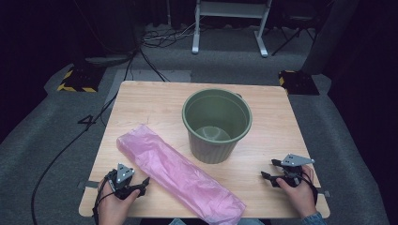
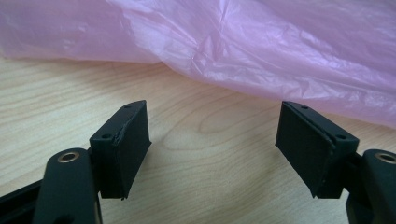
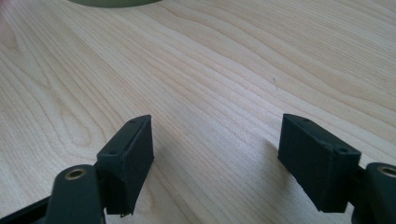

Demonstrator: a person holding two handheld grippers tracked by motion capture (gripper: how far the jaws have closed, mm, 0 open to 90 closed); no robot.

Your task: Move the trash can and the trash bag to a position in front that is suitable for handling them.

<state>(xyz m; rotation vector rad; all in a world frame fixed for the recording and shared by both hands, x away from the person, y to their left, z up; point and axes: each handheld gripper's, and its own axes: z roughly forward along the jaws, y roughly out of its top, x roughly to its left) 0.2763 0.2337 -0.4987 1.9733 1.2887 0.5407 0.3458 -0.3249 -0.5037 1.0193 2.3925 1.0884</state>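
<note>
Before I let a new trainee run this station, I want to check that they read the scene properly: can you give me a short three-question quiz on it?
1. True or false: the green bin lies on its side on the table.
2. What lies right ahead of the left gripper?
A) a folded towel
B) the pink plastic bag
C) a cardboard box
3. In a word or two, how do the jaws of the right gripper stand, and what is between them?

Key:
1. False: it stands upright, its mouth facing up.
2. B
3. Open, with bare wood between them.
</note>
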